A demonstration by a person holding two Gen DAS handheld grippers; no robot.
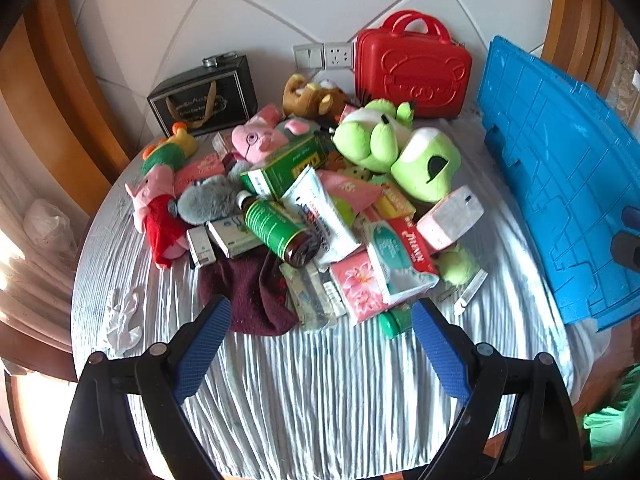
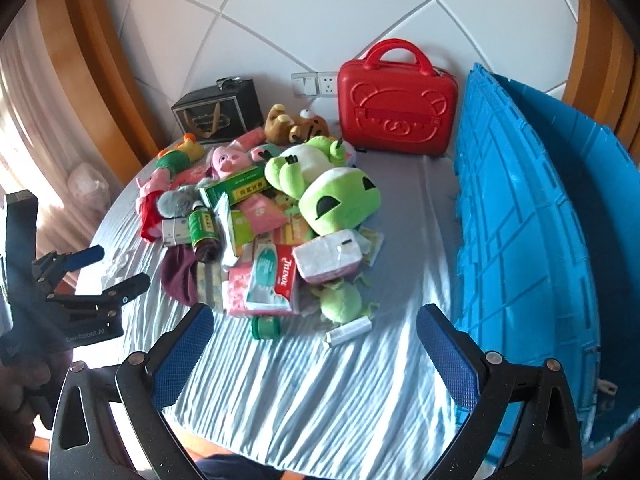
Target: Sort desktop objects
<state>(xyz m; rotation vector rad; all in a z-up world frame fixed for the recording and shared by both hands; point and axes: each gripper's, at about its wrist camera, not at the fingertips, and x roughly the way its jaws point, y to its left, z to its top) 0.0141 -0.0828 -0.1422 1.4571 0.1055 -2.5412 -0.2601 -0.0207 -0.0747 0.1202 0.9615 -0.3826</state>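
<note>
A heap of mixed items lies on the table's striped blue-white cloth [image 1: 320, 380]. It holds a green frog plush [image 1: 400, 148], a pink pig plush [image 1: 260, 138], a green-labelled brown bottle [image 1: 276, 226], a maroon cloth [image 1: 248, 296], a red Tylenol box [image 1: 412, 248] and a pink tissue pack [image 1: 356, 284]. My left gripper [image 1: 320, 306] hangs open just before the heap's near edge, empty. My right gripper [image 2: 316, 314] is open and empty too, near a small green jar [image 2: 266, 327] and a white tube [image 2: 348, 331]. The left gripper [image 2: 116, 270] also shows at the right wrist view's left side.
A red bear-embossed case [image 1: 412, 64] and a black gift bag [image 1: 204, 96] stand against the back wall. A big blue plastic crate [image 2: 528, 240] fills the right side. A brown bear plush [image 1: 312, 96] lies behind the heap. A crumpled clear glove [image 1: 122, 320] lies at the left.
</note>
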